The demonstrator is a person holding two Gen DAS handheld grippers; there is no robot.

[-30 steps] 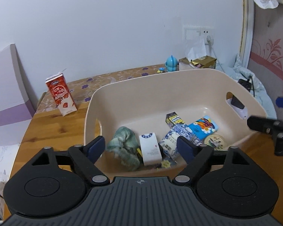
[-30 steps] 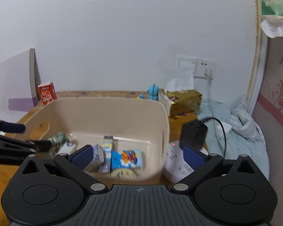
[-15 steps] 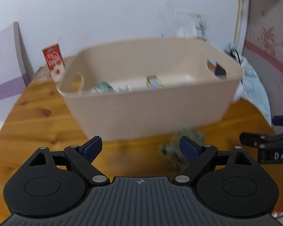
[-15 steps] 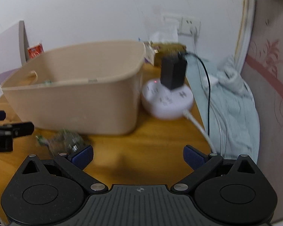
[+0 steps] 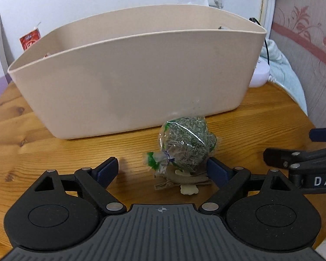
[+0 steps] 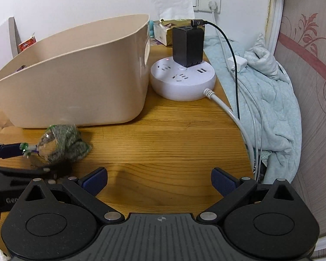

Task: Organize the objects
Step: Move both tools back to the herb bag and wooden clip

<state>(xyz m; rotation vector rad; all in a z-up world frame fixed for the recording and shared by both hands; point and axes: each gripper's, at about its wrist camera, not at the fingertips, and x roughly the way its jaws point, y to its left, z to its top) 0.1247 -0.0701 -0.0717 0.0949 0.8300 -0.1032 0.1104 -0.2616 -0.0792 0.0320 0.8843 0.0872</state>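
Observation:
A beige plastic bin (image 5: 132,80) stands on the round wooden table (image 5: 54,152); it also shows in the right wrist view (image 6: 76,74). A clear bag of green-grey dried herbs (image 5: 187,145) lies on the table in front of the bin, also visible in the right wrist view (image 6: 60,143). A small clothespin with a pale ornament (image 5: 184,182) lies just below the bag. My left gripper (image 5: 164,169) is open, low over the table, with the bag between its fingers near the right one. My right gripper (image 6: 159,180) is open and empty over bare wood to the right.
A white round power strip (image 6: 182,80) with a black charger (image 6: 188,45) and cables sits right of the bin. A red carton (image 5: 30,39) stands behind the bin. A light blue blanket (image 6: 269,100) lies past the table's right edge. A tissue box (image 6: 165,30) is at the back.
Both grippers have dropped from above the bin down to table level in front of it. The herb bag now lies between my left gripper's fingers.

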